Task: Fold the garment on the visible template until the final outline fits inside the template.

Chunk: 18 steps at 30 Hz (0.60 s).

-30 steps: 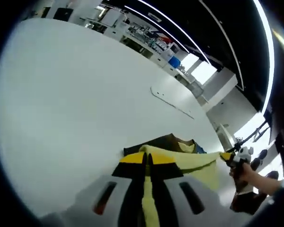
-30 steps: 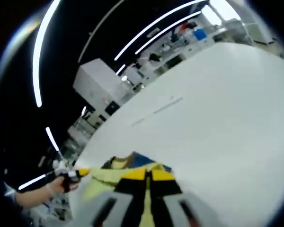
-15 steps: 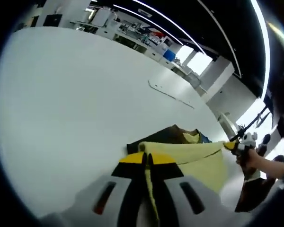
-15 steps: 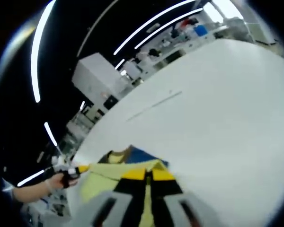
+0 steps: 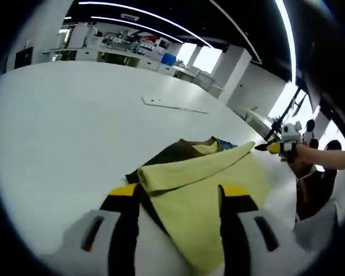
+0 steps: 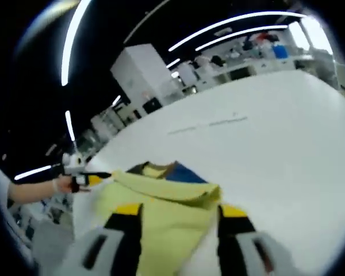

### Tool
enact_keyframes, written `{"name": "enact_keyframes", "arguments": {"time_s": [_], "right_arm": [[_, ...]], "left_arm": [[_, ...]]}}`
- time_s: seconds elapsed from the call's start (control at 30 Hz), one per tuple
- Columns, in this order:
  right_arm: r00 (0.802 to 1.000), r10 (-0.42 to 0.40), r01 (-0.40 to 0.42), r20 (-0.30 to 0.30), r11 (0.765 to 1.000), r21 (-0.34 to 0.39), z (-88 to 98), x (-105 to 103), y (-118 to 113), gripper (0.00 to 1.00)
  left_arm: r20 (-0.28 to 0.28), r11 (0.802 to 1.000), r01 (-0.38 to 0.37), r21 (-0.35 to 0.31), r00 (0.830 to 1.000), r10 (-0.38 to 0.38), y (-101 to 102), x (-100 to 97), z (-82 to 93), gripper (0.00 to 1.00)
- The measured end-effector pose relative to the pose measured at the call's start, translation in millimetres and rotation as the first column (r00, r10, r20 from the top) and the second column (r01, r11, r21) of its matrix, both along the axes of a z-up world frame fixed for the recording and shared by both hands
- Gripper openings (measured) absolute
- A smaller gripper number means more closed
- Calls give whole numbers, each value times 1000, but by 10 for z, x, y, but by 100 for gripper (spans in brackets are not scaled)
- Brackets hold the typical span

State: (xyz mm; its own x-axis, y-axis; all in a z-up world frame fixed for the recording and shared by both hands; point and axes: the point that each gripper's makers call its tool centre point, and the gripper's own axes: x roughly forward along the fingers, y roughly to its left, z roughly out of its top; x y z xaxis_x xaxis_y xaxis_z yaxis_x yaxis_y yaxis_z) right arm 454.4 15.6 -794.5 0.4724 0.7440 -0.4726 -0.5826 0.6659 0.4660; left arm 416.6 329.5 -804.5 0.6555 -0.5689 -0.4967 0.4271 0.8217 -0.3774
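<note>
My left tongs stand released, jaws spread wide, and the yellow garment lies between them, its rolled fold edge just ahead of the tips. In the left gripper view the cloth runs from my jaws toward the right tongs, which meet its far corner; a dark brown and blue part shows beyond the fold. My right tongs are also released, jaws apart, with the garment spread between and under them on the white worktop. In the right gripper view the left tongs sit at the cloth's other corner, held by a hand. A thin line, perhaps the template, lies farther out, well apart from the cloth.
</note>
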Motion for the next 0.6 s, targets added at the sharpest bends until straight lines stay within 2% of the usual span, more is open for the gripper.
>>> {"name": "enact_keyframes", "arguments": {"time_s": [0.07,0.13,0.2,0.33,0.37,0.6], "right_arm": [[999,34,-33,4,999,-26,-19,-67,12,66],[996,78,-76,35,995,-63,-33,-129,33,76],[993,104,-99,49,991,-90,-55,-199,53,83],[991,130,-126,44,988,-90,-68,-280,96,96],[990,133,-128,51,988,-88,-60,-274,100,99],[986,152,-146,74,986,-79,2,-299,174,99]], "left_arm": [[7,1000,28,6,1000,-28,-16,-10,-5,66],[9,999,40,6,999,-40,-23,-14,-6,71],[13,998,60,-5,998,-60,-57,-27,11,78],[26,993,118,-29,993,-118,-177,-87,61,97],[19,992,126,-30,992,-125,-195,-103,58,98],[10,984,175,-24,985,-175,-303,-209,61,99]]}}
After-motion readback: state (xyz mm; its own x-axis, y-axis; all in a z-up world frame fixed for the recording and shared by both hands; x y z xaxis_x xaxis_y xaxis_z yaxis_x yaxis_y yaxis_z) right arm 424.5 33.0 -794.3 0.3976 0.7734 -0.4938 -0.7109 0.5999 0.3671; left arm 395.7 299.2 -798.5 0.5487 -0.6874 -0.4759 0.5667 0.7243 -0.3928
